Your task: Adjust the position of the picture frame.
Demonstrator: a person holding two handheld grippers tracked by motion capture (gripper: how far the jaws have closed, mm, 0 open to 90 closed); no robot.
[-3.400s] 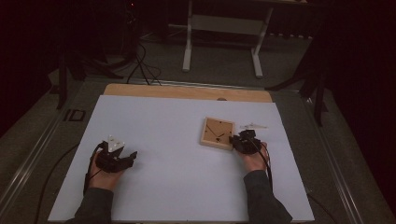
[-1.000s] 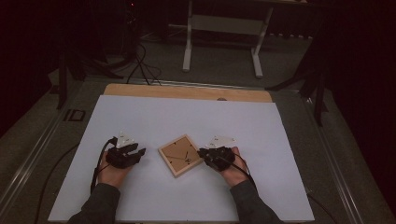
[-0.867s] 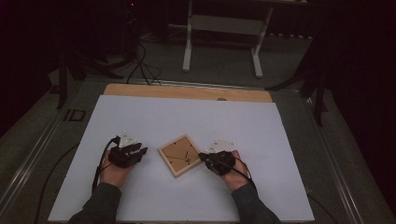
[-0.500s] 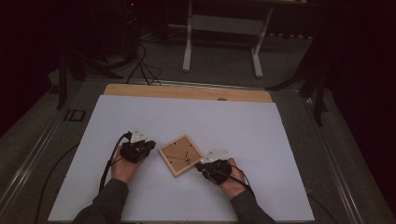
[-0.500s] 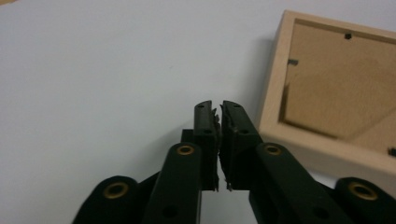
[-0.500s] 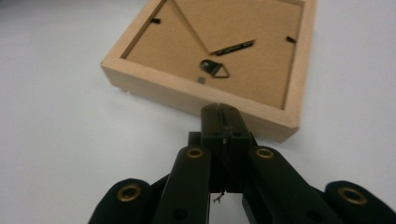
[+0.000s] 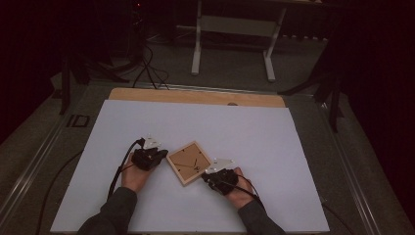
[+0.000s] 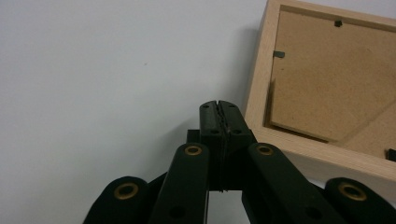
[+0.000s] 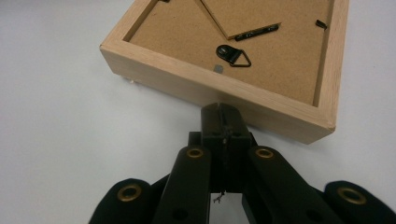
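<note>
While the frame (image 7: 189, 162) lies face down on the table (image 7: 274, 147), it sits between both closed, empty tools: left tool (image 8: 219, 108) at its corner, right tool (image 9: 224, 113) against its edge.

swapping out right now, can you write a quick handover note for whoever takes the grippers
Left gripper: jaws shut, nothing between them, tips at the frame's left side.
Right gripper: jaws shut, empty, tips against the near edge.
Wooden picture frame: lies back side up, turned cornerwise, on the white table between the two grippers; the hanger ring and stand flap show.
Done: frame sits near the front middle.
Left: probably nudging or squaring it; neither gripper holds it.
</note>
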